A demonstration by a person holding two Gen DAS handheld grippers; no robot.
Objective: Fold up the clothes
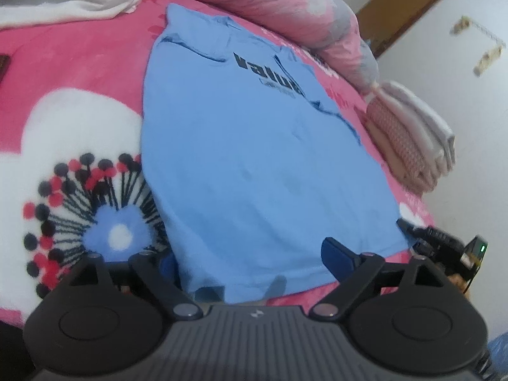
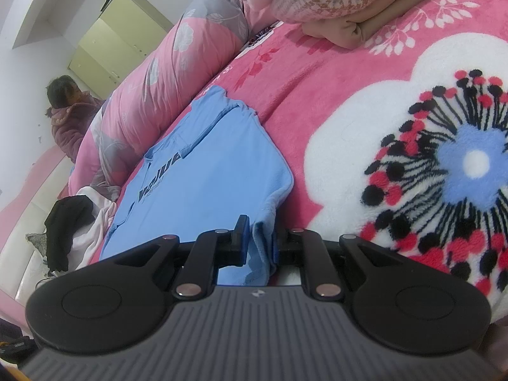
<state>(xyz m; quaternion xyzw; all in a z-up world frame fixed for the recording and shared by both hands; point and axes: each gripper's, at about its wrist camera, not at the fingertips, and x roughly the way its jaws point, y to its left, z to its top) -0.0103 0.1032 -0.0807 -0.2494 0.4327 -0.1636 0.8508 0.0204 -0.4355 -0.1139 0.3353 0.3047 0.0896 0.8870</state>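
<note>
A light blue T-shirt (image 1: 254, 158) with black lettering lies spread on the pink flowered blanket (image 1: 79, 73), both sleeves folded in. My left gripper (image 1: 250, 260) is open, its fingers wide apart at the shirt's bottom hem, the left finger under the hem corner. My right gripper (image 2: 258, 241) is shut on the shirt's (image 2: 206, 171) other hem corner, cloth bunched between the blue pads. The right gripper also shows in the left wrist view (image 1: 444, 241) at the shirt's right hem corner.
A rolled pink quilt (image 1: 285, 9) lies along the far side of the bed. A stack of folded clothes (image 1: 409, 139) sits at the right edge. White and black garments (image 2: 73, 222) are heaped beyond the shirt's collar. A person (image 2: 70, 111) sits beyond the bed.
</note>
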